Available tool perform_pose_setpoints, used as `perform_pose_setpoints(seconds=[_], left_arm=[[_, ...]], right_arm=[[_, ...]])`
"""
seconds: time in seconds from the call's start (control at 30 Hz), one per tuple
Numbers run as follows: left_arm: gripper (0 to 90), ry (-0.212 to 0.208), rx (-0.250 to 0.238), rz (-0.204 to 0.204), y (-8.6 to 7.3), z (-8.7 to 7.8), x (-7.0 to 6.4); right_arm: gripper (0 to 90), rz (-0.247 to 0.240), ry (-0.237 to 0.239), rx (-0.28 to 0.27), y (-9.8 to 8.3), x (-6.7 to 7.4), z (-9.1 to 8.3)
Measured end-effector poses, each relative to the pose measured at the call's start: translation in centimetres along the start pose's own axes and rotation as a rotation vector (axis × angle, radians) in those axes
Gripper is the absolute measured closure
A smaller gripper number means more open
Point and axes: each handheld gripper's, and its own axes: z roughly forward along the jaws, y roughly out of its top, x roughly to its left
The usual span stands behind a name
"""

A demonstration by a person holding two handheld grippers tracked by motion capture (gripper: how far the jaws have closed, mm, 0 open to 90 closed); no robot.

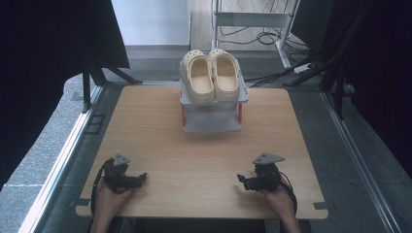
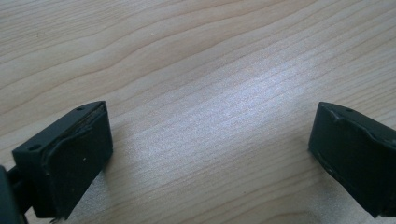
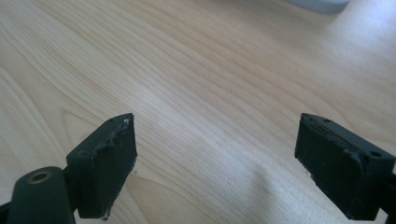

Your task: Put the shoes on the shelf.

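Note:
A pair of cream clogs (image 1: 210,74) sits side by side on top of a small grey two-level rack (image 1: 212,112) at the far middle of the wooden table (image 1: 160,121). My left gripper (image 1: 141,177) rests near the table's front left, held by a hand, its tips pointing right. In the left gripper view the jaws stand wide apart over bare wood, so the left gripper (image 2: 210,149) is open and empty. My right gripper (image 1: 241,180) is near the front right with its tips pointing left. The right gripper (image 3: 217,158) is open too, nothing between its pads.
Black curtains and stands flank the table on both sides. A metal frame and cables (image 1: 257,34) lie on the floor beyond the far edge. In the right gripper view a corner of the grey rack (image 3: 322,4) shows at the top.

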Motion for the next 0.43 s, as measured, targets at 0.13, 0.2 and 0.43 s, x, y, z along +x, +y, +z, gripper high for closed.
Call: perform_pose_setpoints(seconds=[0.13,0.2,0.43], left_arm=[[0.0,0.0,0.0,0.0,0.0,0.0,0.0],[0.0,0.0,0.0,0.0,0.0,0.0,0.0],[0.0,0.0,0.0,0.0,0.0,0.0,0.0]], right_arm=[[12.7,0.012,-0.001,0.007,-1.1,-0.4,0.8],[12.7,0.015,-0.009,0.026,-1.7,-0.6,1.2],[9.1,0.019,-0.017,0.024,-2.3,-0.9,1.8]])
